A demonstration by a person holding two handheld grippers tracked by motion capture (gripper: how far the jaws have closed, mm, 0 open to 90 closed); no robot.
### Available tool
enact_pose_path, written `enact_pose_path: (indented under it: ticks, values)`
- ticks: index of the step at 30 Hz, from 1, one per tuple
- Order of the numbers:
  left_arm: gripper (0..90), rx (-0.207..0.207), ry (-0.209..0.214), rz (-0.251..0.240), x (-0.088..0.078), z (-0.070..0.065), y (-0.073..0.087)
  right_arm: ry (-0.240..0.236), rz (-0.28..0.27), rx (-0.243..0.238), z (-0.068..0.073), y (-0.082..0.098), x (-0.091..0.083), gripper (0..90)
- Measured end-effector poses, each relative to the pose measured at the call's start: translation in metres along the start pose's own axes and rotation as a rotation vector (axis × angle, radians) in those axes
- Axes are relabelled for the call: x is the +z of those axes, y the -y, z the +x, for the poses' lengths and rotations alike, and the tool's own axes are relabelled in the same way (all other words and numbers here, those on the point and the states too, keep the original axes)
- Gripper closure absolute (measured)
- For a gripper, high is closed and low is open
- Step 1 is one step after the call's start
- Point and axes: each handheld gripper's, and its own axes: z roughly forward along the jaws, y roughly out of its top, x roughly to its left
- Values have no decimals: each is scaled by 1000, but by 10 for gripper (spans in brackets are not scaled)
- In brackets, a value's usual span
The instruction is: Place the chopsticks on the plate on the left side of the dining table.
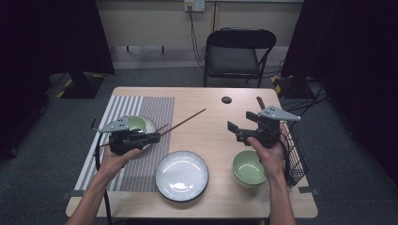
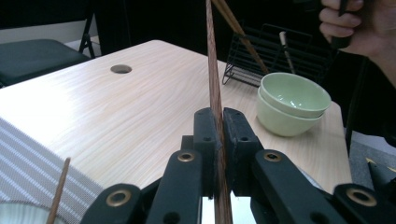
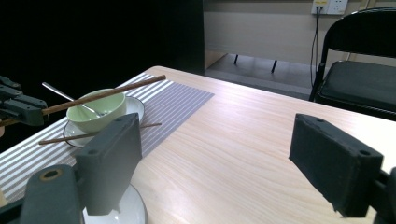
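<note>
Wooden table, pale, with a dark floor around it and a black folding chair behind.

Chopstick held above the table, clamped at one end between the narrow jaws of the left gripper, the free end pointing away toward the far right. Seen in the left gripper view as a brown stick pressed between both black pads, rising up the middle of the frame. Seen in the right gripper view as a long stick crossing over the bowl at the left.

Second chopstick lying just beside the saucer, its end on the striped mat. Green bowl standing on that saucer, with a metal spoon leaning inside it. All of this on the left half of the table, under and just behind the left gripper.

White plate with a dark rim near the front edge, in the middle. Stacked green bowls, two of them, at the front right, touching the right hand. Black wire basket at the right edge, with more chopsticks standing in it.

Right gripper held above the table near the basket, jaws wide apart, nothing between the pads. Small round hole in the tabletop farther back.
</note>
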Motion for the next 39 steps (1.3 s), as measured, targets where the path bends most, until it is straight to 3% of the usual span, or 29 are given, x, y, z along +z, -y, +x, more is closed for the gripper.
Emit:
enact_pose_path:
  ticks: [15,19,27,31,39]
  values:
    - [847,-20,-77,40,-24,18,15,40,27,12,-13,14,-18,163]
    - [847,-36,-106,72,-30,26,25,52,34,15,-16,18,-22,163]
    - [847,-62,-133,100,-33,33,40,47,31,29,-19,20,-23,163]
    - [847,-98,-153,117,-34,41,56,47,50,27,-19,24,-18,163]
    - [846,-111,-191,158,-34,51,69,44,58,22,-17,25,-15,163]
